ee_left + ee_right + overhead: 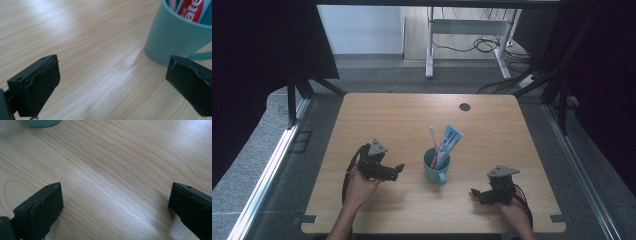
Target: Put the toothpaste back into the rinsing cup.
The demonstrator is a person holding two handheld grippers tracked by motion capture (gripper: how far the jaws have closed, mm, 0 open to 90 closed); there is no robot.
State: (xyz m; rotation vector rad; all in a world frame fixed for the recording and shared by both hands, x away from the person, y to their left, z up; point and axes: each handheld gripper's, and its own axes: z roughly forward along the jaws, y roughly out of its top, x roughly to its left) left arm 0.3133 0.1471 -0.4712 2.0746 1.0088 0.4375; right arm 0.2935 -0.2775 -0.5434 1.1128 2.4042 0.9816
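Cup point(436, 167) stands mid-desk, teal, with a toothbrush point(432, 140) and a toothpaste tube point(448, 142) leaning out of it. Left gripper point(398, 169) sits just beside the cup on its left, jaws spread wide and empty over bare wood. Right gripper point(475, 192) rests near the front edge of the desk point(377, 115), jaws spread too, nothing between them.
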